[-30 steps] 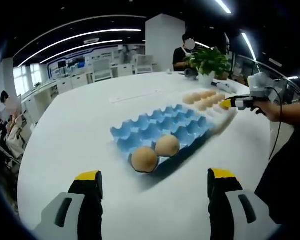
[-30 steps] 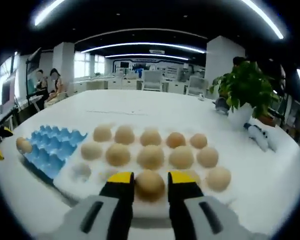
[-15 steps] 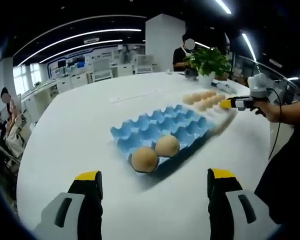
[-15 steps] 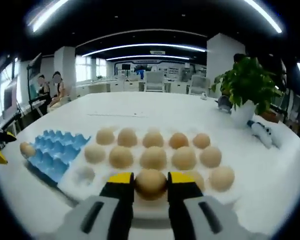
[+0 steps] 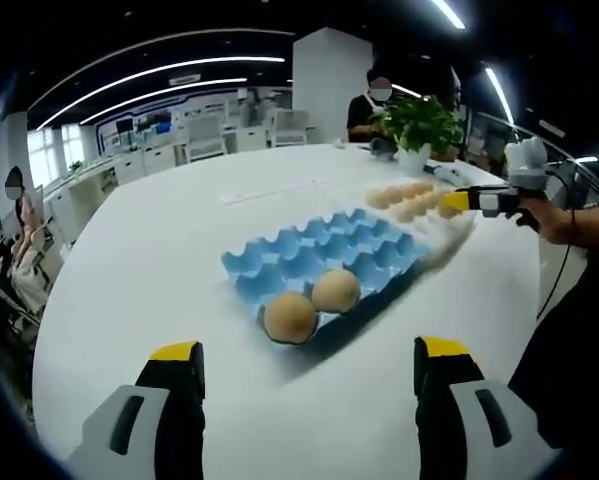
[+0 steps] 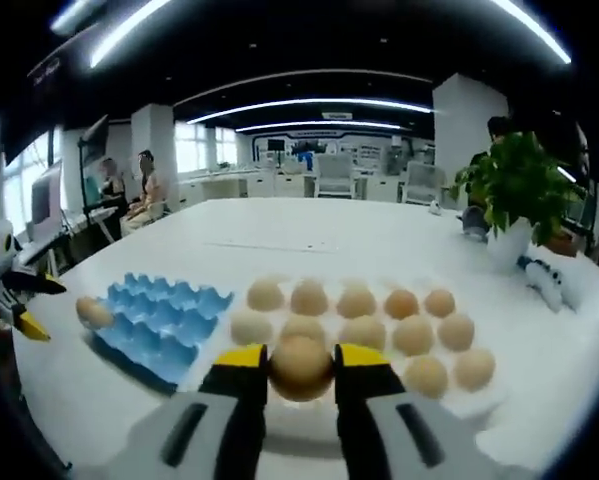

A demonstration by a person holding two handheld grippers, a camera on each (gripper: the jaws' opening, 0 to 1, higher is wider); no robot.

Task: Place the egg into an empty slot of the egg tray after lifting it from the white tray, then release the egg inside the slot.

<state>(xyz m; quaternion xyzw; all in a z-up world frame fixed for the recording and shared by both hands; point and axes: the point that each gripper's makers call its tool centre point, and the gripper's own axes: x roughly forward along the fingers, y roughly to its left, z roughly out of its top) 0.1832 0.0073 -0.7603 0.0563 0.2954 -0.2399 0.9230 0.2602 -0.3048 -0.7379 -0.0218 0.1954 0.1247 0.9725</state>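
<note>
In the right gripper view my right gripper is shut on a brown egg, held above the near part of the white tray, where several eggs lie in rows. The blue egg tray lies to the left with an egg at its far-left end. In the left gripper view my left gripper stands open over the table, short of the blue egg tray, which holds two eggs at its near end. The right gripper shows at the right, over the white tray.
A potted plant stands behind the white tray, and the plant also shows in the left gripper view. A person's hand and sleeve come in from the right. The white table has bare room left of the blue tray. People sit far off.
My right gripper has lifted the egg up off the white tray and drawn back; the tray now looks lower and farther. The left gripper has not moved.
</note>
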